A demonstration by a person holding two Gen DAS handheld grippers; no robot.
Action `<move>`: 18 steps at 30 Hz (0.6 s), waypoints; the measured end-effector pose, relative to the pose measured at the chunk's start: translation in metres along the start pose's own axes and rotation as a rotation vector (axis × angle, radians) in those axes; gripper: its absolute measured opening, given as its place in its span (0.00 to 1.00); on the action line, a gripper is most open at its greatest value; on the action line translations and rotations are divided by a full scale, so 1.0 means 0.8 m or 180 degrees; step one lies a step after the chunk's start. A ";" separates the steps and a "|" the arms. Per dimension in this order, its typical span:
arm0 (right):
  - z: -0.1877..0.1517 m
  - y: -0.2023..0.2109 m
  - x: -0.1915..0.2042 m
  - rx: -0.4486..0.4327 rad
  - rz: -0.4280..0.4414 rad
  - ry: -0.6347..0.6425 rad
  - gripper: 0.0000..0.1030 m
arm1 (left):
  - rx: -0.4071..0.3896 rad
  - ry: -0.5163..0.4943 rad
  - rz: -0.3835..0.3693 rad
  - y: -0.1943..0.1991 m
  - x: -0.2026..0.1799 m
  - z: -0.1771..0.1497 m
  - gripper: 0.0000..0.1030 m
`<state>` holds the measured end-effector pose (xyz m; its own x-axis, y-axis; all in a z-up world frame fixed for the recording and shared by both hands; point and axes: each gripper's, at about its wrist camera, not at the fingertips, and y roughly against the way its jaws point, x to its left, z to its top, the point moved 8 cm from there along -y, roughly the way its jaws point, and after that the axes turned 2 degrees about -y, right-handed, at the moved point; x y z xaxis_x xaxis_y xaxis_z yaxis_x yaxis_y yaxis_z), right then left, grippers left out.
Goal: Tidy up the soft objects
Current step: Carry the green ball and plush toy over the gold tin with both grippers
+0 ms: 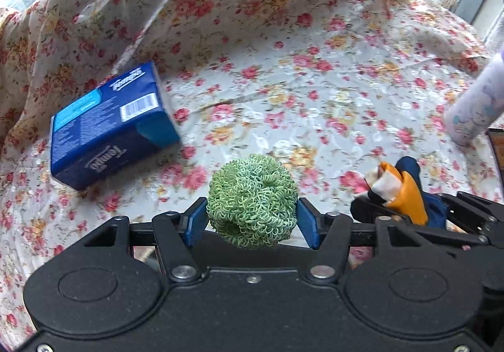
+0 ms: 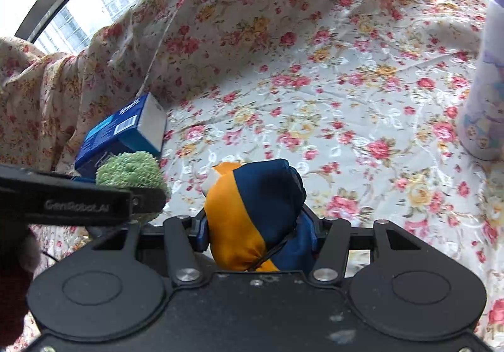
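Two grippers hang over a floral cloth (image 1: 315,93) draped across the whole surface. On it at the left lies a blue tissue pack (image 1: 110,128), with a pale printed bottle (image 2: 482,112) at the right edge. The right gripper (image 2: 256,232) is clamped on an orange-and-navy fabric bundle (image 2: 261,210) that bulges out past its blue pads. The left gripper (image 1: 252,219) pinches a green coil scrubber (image 1: 252,200) squarely between its fingertips.

This is looking like a home: a flowery cloth (image 1: 315,74) is covering the surface, a tissue box (image 1: 110,128) is lying on it, and a window (image 2: 78,18) is showing buildings outside.
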<state>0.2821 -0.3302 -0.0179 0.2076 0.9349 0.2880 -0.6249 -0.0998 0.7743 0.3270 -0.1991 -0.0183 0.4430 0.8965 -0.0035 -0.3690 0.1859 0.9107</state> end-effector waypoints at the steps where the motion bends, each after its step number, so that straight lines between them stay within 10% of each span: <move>1: 0.000 0.002 -0.006 0.0005 -0.0018 -0.0037 0.52 | 0.0002 -0.0005 -0.0042 0.001 -0.006 -0.002 0.55; 18: -0.061 0.080 -0.082 -0.0144 -0.0524 -0.0606 0.52 | -0.0033 -0.0362 -0.0557 0.038 -0.094 -0.055 0.55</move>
<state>0.1915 -0.3812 -0.0145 0.4447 0.8558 0.2644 -0.6030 0.0678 0.7948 0.2463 -0.2431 -0.0087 0.5903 0.7991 -0.1142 -0.2863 0.3395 0.8960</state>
